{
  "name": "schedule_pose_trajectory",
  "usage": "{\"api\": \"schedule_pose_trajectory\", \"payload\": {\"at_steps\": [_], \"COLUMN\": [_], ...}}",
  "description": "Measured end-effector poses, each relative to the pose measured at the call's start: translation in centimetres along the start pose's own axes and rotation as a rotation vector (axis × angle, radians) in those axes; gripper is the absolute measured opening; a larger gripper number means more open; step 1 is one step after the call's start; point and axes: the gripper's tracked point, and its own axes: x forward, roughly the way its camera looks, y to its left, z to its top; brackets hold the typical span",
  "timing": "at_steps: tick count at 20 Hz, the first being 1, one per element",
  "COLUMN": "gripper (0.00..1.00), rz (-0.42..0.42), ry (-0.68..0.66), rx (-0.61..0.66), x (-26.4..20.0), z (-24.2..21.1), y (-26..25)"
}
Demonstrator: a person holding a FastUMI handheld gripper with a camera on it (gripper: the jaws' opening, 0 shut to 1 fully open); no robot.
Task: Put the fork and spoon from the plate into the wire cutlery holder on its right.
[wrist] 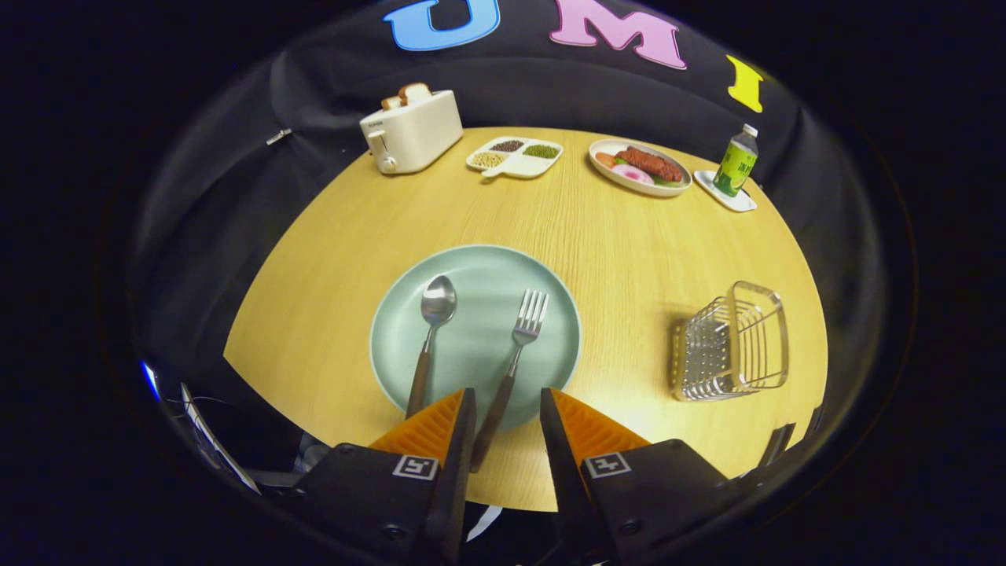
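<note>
Steel fork [521, 346] and spoon [431, 334] lie side by side on plate [409, 314], handles toward gripper [507, 409], prob. laid for an easy grab. Gripper released, nothing held; fork handle end sits in the gap btw fingers, no pinch yet. Wire cutlery holder [731, 342] at 3 o'clock of plate, well apart, no cutlery in it. At 12 o'clock: food plate [638, 167], sectioned tray [515, 156] w/ beans, toaster [411, 130] w/ bread.
</note>
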Motion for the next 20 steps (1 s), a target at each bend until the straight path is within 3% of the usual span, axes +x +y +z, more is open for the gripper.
{"api": "schedule_pose_trajectory", "payload": {"at_steps": [2,4,10,12,15,20], "gripper": [0.53,0.41,0.33,0.24,0.11,0.10], "rz": [-0.025,-0.042,-0.100,-0.129,-0.075,0.000], "ry": [0.045,0.069,0.154,0.166,0.176,0.117], "rx": [0.037,0.074,0.094,0.102,0.097,0.116], "x": [1.9,2.3,5.4,5.7,5.9,4.4], "z": [-0.6,-0.6,-1.1,-0.5,-0.4,1.6], "y": [-0.2,-0.1,-0.1,-0.5,0.0,0.6]}}
